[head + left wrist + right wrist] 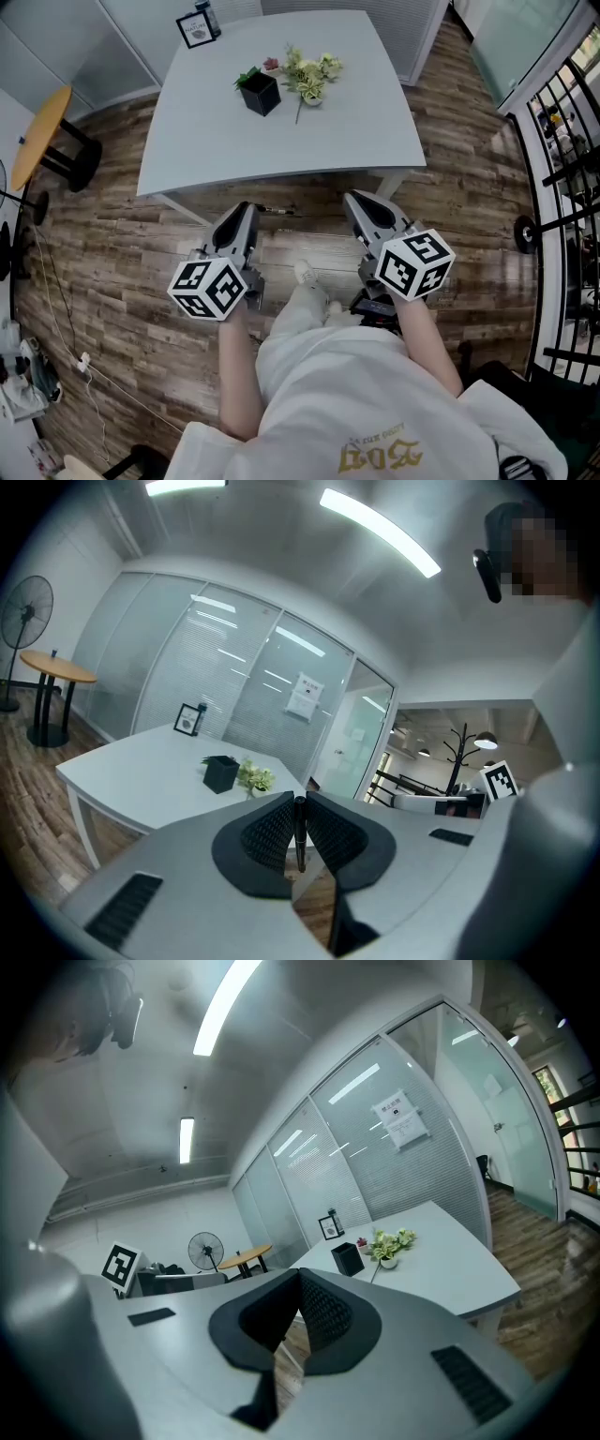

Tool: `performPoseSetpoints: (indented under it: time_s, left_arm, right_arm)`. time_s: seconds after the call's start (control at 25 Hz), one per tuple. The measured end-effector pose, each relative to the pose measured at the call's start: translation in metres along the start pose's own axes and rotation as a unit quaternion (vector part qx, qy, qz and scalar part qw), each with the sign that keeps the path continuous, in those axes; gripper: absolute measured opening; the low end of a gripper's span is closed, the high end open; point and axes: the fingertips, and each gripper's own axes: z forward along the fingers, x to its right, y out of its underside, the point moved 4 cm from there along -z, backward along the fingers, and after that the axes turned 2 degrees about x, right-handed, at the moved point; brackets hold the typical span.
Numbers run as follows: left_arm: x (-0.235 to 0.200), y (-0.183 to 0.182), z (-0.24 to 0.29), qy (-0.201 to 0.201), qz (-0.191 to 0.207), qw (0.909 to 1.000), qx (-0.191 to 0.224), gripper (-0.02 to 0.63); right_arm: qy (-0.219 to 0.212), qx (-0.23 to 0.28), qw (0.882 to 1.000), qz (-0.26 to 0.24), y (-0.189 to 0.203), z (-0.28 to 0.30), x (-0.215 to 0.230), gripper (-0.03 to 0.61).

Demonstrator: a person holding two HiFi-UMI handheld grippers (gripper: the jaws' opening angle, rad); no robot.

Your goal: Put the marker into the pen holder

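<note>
In the head view my left gripper (pixel 246 210) and right gripper (pixel 359 199) hang over the wood-plank floor (pixel 112 272), short of the white table (pixel 375 112). The square black pen holder (pixel 261 93) stands on the table just beside a small pot of pale flowers (pixel 309 75). I cannot tell what is inside it.

Only the left gripper view shows the marker (pixel 299 832). It is a thin black stick standing upright, clamped between my ribbed black pads (pixel 267 836), well apart from the pen holder (pixel 220 772).

In the right gripper view my jaws are pressed together with nothing between them. The pen holder (pixel 348 1258) sits on the table beyond.
</note>
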Motion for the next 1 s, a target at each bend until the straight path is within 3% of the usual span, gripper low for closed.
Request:
performPoseSetpoints:
  time_s: [0.4, 1.0]
  left_arm:
    - [-0.034, -0.015, 0.066, 0.001, -0.009, 1.0, -0.001, 0.046]
    - [-0.161, -0.088, 0.229, 0.001, -0.032, 0.9993, -0.017, 0.046]
  right_arm:
    - [0.003, -0.019, 1.0, -0.002, -0.011, 0.058, 0.042, 0.017]
    - [0.01, -0.05, 0.999, 0.012, -0.061, 0.253, 0.123, 0.017]
